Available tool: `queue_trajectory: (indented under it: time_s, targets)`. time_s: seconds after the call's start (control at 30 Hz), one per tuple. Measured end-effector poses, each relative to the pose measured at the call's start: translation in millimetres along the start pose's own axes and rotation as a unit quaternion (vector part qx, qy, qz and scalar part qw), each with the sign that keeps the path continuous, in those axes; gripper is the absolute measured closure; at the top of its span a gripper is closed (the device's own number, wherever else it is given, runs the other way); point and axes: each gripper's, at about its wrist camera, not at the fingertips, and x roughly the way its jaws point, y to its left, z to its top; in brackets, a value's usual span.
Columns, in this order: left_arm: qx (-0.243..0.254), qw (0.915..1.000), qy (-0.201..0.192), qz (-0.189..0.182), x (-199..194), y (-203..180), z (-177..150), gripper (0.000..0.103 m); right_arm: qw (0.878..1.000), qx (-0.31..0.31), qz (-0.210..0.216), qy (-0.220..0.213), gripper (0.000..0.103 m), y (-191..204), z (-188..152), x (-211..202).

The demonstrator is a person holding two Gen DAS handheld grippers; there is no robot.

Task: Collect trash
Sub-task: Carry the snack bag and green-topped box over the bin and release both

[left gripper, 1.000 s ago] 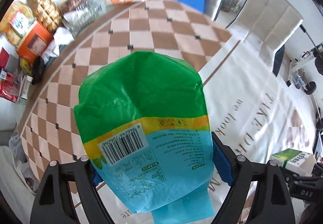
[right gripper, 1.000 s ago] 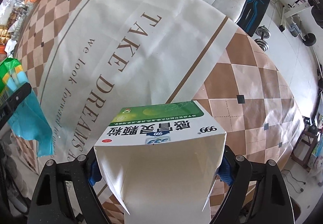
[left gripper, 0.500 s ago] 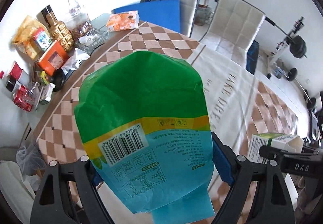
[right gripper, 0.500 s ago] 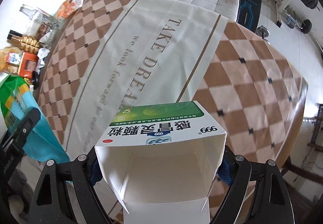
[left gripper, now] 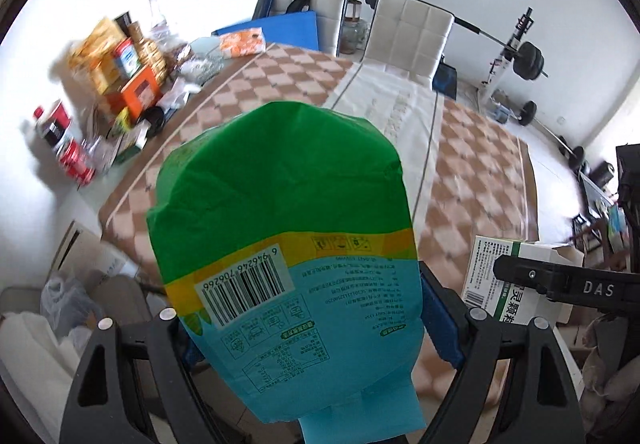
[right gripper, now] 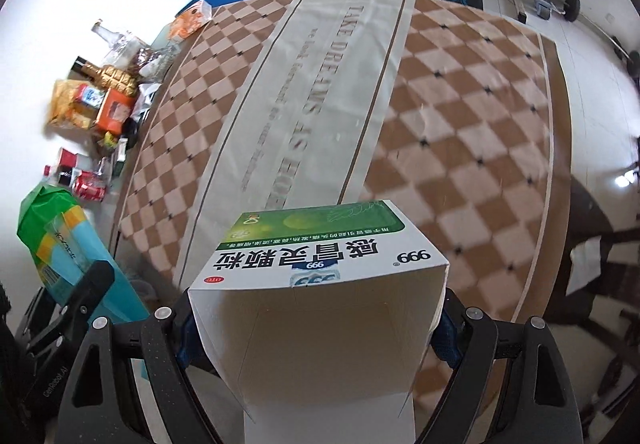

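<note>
Crinkled green, yellow and light-blue plastic snack bag [left gripper: 280, 244], flat and empty-looking, pinched near its lower blue end between the 2 fingers [left gripper: 438, 320] of the left gripper [left gripper: 304, 328] and raised above the bench edge. Likely very light, soft and slick; liable to flap or slide, so best held well in from the edge across the flattened film. White-and-green cardboard medicine box [right gripper: 320, 284] with an open flap, clamped across its side walls by the right gripper [right gripper: 316, 324], also in the air. Probably light and empty, stiff along the creases yet easy to crush; firm but modest squeeze near the folded corners judged safest. Below, a bench [right gripper: 460, 124] under a brown-and-cream checked cloth with a pale central band of lettering. At its far left end, a cluster of bottles, cans and snack packets [left gripper: 120, 84]. Beyond, white padded chairs [left gripper: 412, 32], a blue board [left gripper: 280, 28], a barbell with weight plates [left gripper: 524, 56], and pale floor.
</note>
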Motion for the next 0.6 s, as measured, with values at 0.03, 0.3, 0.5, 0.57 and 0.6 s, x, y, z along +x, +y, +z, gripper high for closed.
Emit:
queue_trajectory:
  time_s: [0.03,0.3,0.5,0.57,0.6]
  targets:
    - [-0.001,1.0000,0.005,-0.002,-4,4,-13,0.018,1.000,0.005,0.007,0.002,0.015,2,-18,-2]
    - [-0.026,0.9964,0.081,0.007,5,42,-125,0.018,0.997,0.016,0.043,0.055,0.015,5,-170,30]
    - [-0.056,0.9805,0.185,0.036,69,64,-209,0.018,0.991,0.010,0.042,0.130,0.015,-12,-258,101]
    - [-0.049,0.9748,0.211,0.051,94,64,-232,0.018,0.987,0.013,0.044,0.156,0.015,-21,-282,132]
    - [-0.044,0.9726,0.222,0.053,105,62,-240,0.018,0.984,0.016,0.043,0.170,0.015,-27,-292,149]
